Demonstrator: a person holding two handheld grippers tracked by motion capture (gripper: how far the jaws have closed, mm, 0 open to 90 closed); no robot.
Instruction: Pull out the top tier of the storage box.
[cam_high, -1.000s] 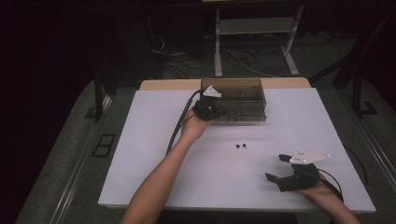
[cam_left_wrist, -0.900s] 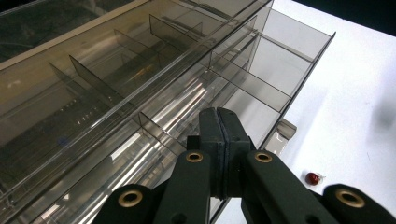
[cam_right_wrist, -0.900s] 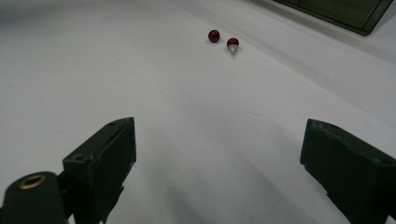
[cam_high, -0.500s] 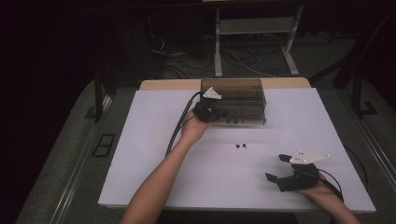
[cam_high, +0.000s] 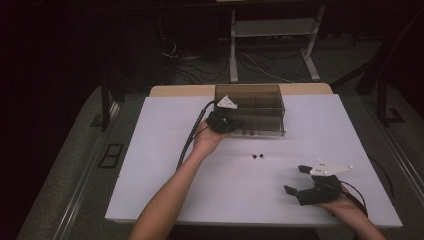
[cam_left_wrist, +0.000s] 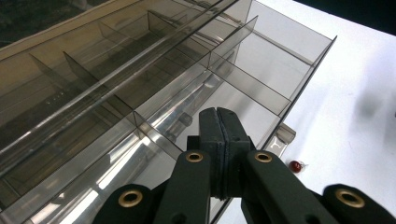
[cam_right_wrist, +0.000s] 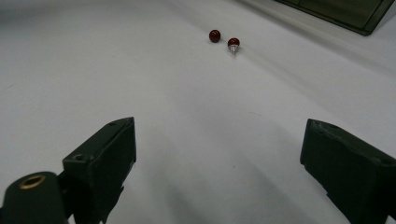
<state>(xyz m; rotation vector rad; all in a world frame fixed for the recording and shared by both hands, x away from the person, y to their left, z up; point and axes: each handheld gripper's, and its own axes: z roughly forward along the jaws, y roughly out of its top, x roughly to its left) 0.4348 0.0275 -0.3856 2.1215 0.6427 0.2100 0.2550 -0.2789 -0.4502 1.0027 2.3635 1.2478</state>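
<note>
**Two pins out, none boxed**

My left gripper sits at the near left edge of the box, jaws pressed flat together with nothing between them that I can see. They hang just over the front wall of the box, above its divided compartments. My right gripper rests low near the table's near right corner, jaws spread wide and empty, looking across bare white surface at the two red pins.

As I judge it, the job is to put those pins into the box, and it has hardly begun. The compartments I can see through the smoky walls look empty, though reflections hide some corners. Both pins lie on the table just in front of the box, close beside each other, well apart from my right jaws. So both picks and both drops are left.

The right-hand pin lies on its side: round red head away from me, short metal shaft pointing back towards my right gripper, its long axis roughly along my line of approach. The other pin shows me its head alone; I cannot tell how its shaft lies.
</note>
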